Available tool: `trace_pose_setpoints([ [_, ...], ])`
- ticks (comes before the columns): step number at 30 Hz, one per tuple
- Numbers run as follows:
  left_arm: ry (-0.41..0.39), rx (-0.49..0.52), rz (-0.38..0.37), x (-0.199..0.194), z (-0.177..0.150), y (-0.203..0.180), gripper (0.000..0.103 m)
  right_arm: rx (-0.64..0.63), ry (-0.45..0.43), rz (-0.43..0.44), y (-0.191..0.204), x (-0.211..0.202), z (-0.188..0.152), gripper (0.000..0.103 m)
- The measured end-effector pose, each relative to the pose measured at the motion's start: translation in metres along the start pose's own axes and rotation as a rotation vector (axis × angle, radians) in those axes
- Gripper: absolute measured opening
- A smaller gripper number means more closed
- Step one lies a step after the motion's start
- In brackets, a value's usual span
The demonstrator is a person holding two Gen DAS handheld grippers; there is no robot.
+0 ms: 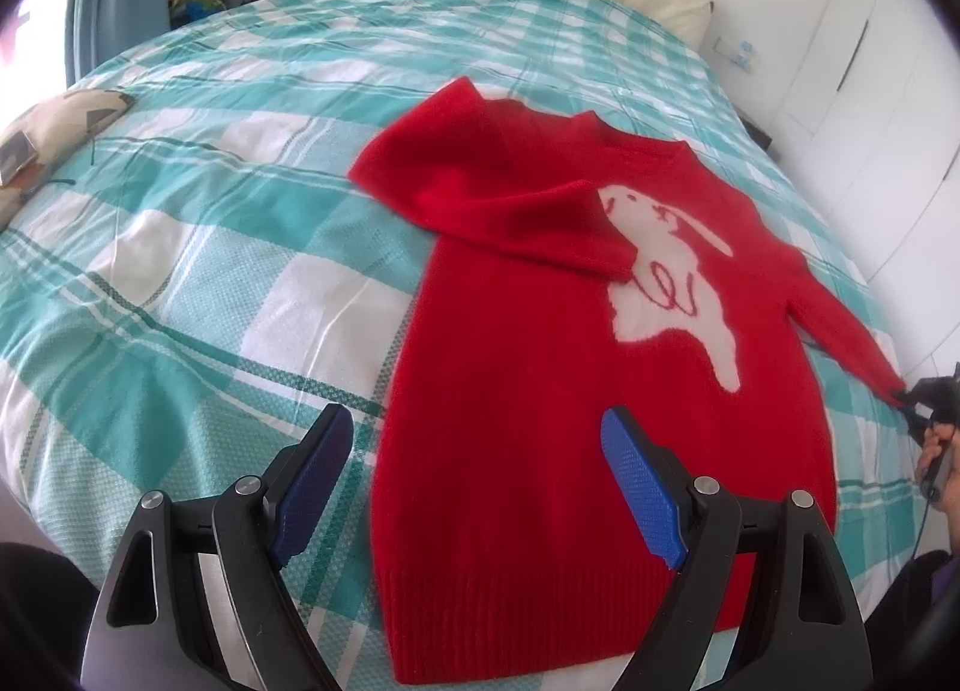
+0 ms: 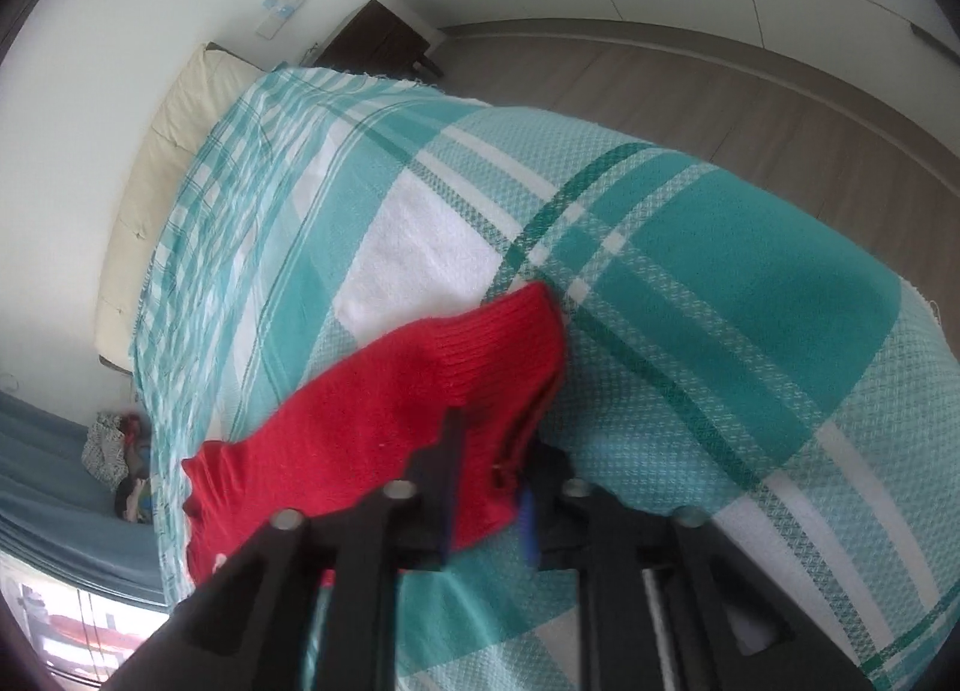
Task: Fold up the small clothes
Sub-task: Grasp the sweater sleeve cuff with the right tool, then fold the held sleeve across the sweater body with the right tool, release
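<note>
Red sweater (image 1: 522,391), right claw (image 2: 486,469) clamped on its cuff (image 2: 498,343) lower centre; carry it flat across the chest, left claw (image 1: 480,487) gaping

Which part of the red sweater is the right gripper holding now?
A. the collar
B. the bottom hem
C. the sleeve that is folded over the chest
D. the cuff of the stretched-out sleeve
D: the right gripper is shut on the ribbed sleeve cuff, and the left wrist view shows the same sleeve of the red sweater stretched out to it.
</note>
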State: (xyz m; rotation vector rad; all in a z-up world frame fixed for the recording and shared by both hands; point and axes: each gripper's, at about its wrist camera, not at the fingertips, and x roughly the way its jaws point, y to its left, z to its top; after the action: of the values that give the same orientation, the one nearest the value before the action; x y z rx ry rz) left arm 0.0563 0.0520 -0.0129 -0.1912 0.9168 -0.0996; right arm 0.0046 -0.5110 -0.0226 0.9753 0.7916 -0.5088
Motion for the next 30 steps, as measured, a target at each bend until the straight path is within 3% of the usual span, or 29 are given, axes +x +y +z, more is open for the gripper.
trace_pose_setpoints([
  [3, 0.003, 0.01, 0.011, 0.001, -0.001, -0.001, 0.086, -0.054, -0.053, -0.147, 0.003, -0.009, 0.002, 0.003],
  [8, 0.019, 0.021, 0.02, 0.004, -0.001, -0.001, 0.086, -0.087, -0.042, -0.229, 0.001, -0.003, 0.0, 0.003],
  [18, -0.003, 0.069, 0.058, 0.002, -0.003, -0.008, 0.087, -0.058, -0.049, -0.208, -0.006, -0.013, -0.002, 0.005],
  [23, -0.015, 0.105, 0.079, 0.0, -0.003, -0.013, 0.087, -0.044, -0.086, -0.277, -0.01, -0.029, -0.005, 0.014],
  [27, -0.009, 0.119, 0.088, 0.002, -0.004, -0.015, 0.087, 0.047, -0.143, -0.314, -0.026, -0.048, -0.006, 0.018],
  [30, -0.006, 0.122, 0.097, 0.002, -0.005, -0.015, 0.087, 0.108, -0.219, -0.35, -0.036, -0.069, -0.005, 0.033],
])
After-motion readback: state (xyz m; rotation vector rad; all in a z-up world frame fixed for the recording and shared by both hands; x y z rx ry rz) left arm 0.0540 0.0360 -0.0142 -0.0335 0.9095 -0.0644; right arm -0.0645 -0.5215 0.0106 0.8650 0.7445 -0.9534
